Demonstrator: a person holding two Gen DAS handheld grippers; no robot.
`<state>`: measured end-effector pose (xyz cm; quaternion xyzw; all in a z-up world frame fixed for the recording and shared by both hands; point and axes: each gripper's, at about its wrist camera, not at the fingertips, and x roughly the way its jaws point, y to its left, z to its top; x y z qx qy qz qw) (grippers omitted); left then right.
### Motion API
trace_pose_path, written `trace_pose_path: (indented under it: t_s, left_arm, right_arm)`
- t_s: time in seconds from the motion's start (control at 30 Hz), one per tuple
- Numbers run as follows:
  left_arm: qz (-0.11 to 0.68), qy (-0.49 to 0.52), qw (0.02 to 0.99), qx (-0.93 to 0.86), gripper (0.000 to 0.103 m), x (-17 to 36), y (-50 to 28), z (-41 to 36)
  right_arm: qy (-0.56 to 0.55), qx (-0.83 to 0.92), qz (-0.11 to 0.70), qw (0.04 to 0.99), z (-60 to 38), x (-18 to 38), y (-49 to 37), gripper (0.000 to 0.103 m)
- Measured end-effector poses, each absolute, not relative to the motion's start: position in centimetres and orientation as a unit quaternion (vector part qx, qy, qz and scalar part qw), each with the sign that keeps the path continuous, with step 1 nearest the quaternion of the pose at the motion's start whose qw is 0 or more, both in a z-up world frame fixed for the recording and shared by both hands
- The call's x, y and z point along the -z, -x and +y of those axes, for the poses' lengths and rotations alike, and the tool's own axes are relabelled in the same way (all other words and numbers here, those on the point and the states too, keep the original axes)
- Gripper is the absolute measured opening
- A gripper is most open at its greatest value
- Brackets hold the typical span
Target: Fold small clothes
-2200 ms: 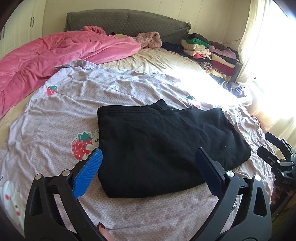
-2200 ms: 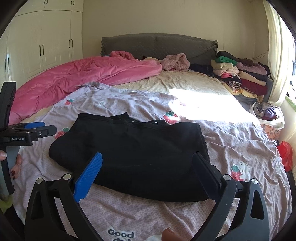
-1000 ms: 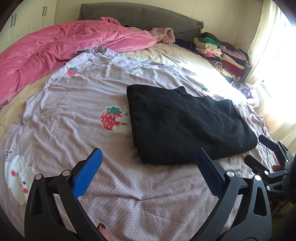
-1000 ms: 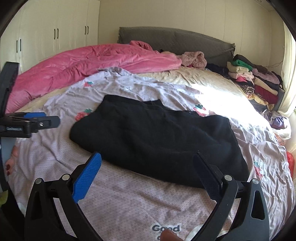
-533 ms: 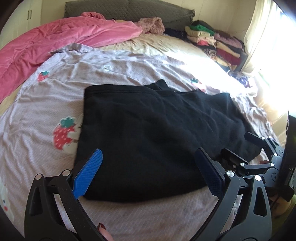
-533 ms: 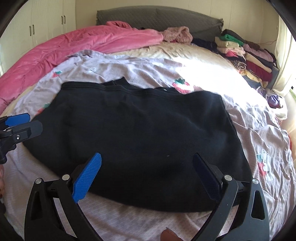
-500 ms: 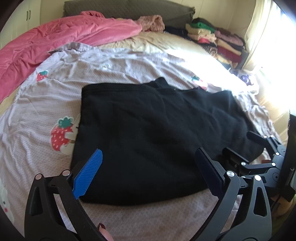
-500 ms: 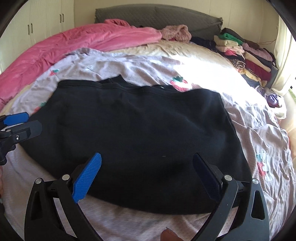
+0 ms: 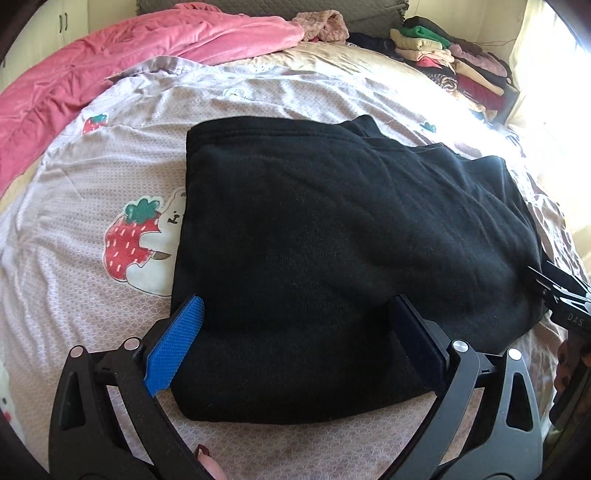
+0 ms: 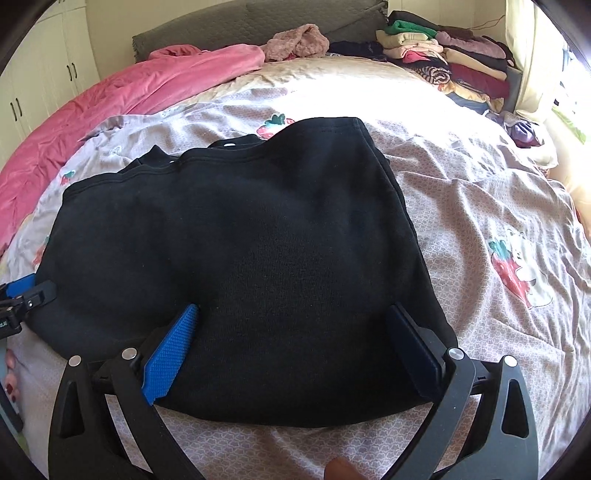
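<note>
A black garment (image 9: pixel 332 236) lies folded into a broad rectangle on the lilac strawberry-print sheet (image 9: pixel 92 192). My left gripper (image 9: pixel 295 317) is open, low over the garment's near left corner, one blue pad at the left edge and the other pad on the cloth. My right gripper (image 10: pixel 291 325) is open too, hovering just over the garment (image 10: pixel 240 236) near its front right corner. Each gripper shows at the other view's edge: the right gripper (image 9: pixel 561 295) by the garment's right end, the left gripper (image 10: pixel 22 295) by its left end. Nothing is held.
A pink duvet (image 9: pixel 92 62) is bunched along the back left. A grey headboard (image 10: pixel 229 26) and a pink fluffy item (image 10: pixel 299 40) sit at the back. Stacks of folded clothes (image 10: pixel 443 55) stand at the back right by the bright curtain.
Both grippers have moved in and down toward the black garment, which now fills the space between their fingers. The garment itself has stayed in place. Both stay open.
</note>
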<state>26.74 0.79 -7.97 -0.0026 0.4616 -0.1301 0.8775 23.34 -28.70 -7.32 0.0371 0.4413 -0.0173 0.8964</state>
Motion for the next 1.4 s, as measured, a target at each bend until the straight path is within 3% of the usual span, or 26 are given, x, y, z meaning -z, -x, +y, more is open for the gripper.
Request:
trace_pose_path:
  t_s: [0.8,1.4]
  left_arm:
    - [0.362,0.052,0.918,0.157,0.094,-1.5,-20.3,5.1]
    - [0.338,0.031,0.933,0.120,0.094,-2.4,-18.3,8.5]
  right_arm:
    - [-0.024,-0.054,0.320,0.946,-23.6,-3.1,-14.8,0.099]
    - [0.030,-0.124,0.315,0.941,-15.3,-4.0,-14.4,0.099]
